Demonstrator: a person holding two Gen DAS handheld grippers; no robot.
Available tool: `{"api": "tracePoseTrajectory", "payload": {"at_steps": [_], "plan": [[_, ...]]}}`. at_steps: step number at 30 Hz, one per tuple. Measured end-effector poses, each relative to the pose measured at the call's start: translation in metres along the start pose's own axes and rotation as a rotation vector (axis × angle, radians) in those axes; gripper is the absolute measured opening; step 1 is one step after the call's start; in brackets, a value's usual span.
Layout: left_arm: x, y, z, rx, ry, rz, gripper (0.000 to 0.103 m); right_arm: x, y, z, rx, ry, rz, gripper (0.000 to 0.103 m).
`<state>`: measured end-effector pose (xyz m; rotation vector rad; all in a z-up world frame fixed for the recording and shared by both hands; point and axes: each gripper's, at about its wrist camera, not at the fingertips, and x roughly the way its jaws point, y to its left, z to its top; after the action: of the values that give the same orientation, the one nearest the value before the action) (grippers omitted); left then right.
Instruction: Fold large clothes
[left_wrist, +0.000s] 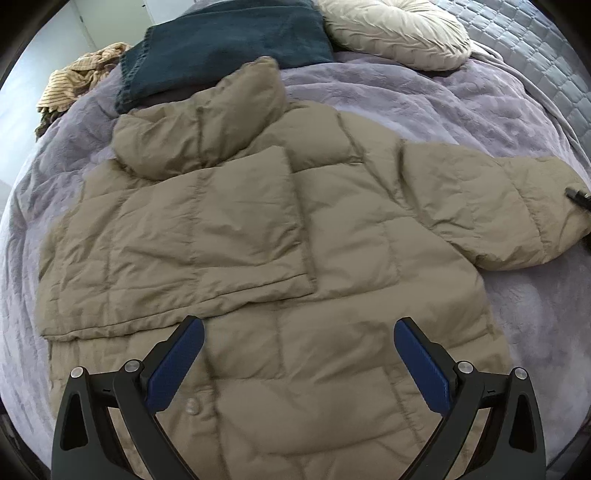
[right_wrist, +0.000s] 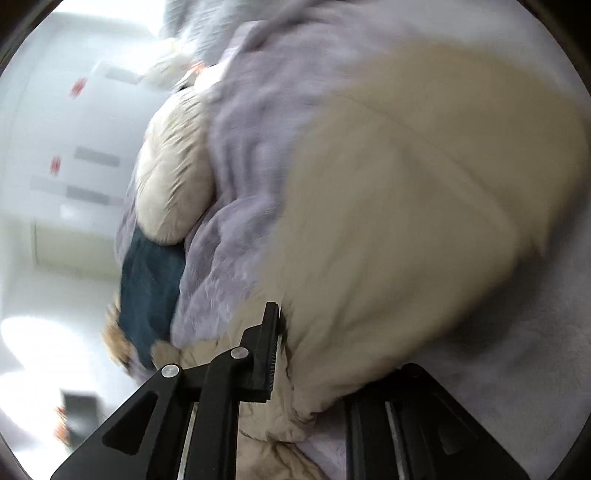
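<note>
Under your grippers lies a bed covered by one lavender plush blanket (left_wrist: 424, 99), with white walls and cupboard fronts blurred beyond it in the right wrist view. You have one khaki puffer jacket (left_wrist: 258, 229) spread flat across the middle of that blanket, hood toward the far end, one sleeve (left_wrist: 207, 221) folded over the body and the other sleeve (left_wrist: 498, 206) stretched out to the side. Past the hood sit one folded dark teal towel (left_wrist: 229, 48), one cream round pillow (left_wrist: 395, 33) and one striped tan garment (left_wrist: 81, 77) bunched at the bed's edge. Your left gripper (left_wrist: 299, 365) hovers over the jacket's hem with its two blue pads (left_wrist: 173, 369) spread wide, holding nothing. Your right gripper (right_wrist: 291, 354) has the outstretched sleeve's cuff bunched against one finger; the other finger's tip is hidden by fabric, so I cannot tell whether it pinches.
</note>
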<state>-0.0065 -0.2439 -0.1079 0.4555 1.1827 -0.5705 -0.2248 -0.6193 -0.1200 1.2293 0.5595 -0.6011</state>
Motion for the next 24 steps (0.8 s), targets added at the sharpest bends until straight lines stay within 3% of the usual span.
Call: {"api": "tracePoseTrajectory", "payload": {"at_steps": [8, 12, 15, 20, 24], "plan": [[-0.004, 0.057, -0.008, -0.101, -0.009, 0.015, 0.103, 0.013, 0.144, -0.046, -0.407, -0.023, 0.037, 0.016], [-0.008, 0.105, -0.011, -0.184, -0.033, 0.021, 0.103, 0.032, 0.222, -0.097, -0.657, -0.012, 0.078, 0.016], [-0.007, 0.140, -0.013, -0.223, -0.034, 0.052, 0.103, 0.056, 0.260, -0.141, -0.768, 0.042, 0.103, 0.016], [-0.011, 0.188, -0.018, -0.270, -0.074, 0.093, 0.103, 0.102, 0.284, -0.210, -0.906, 0.141, 0.071, 0.016], [-0.011, 0.218, -0.021, -0.320, -0.084, 0.082, 0.103, 0.137, 0.274, -0.247, -0.933, 0.230, 0.016, 0.016]]}}
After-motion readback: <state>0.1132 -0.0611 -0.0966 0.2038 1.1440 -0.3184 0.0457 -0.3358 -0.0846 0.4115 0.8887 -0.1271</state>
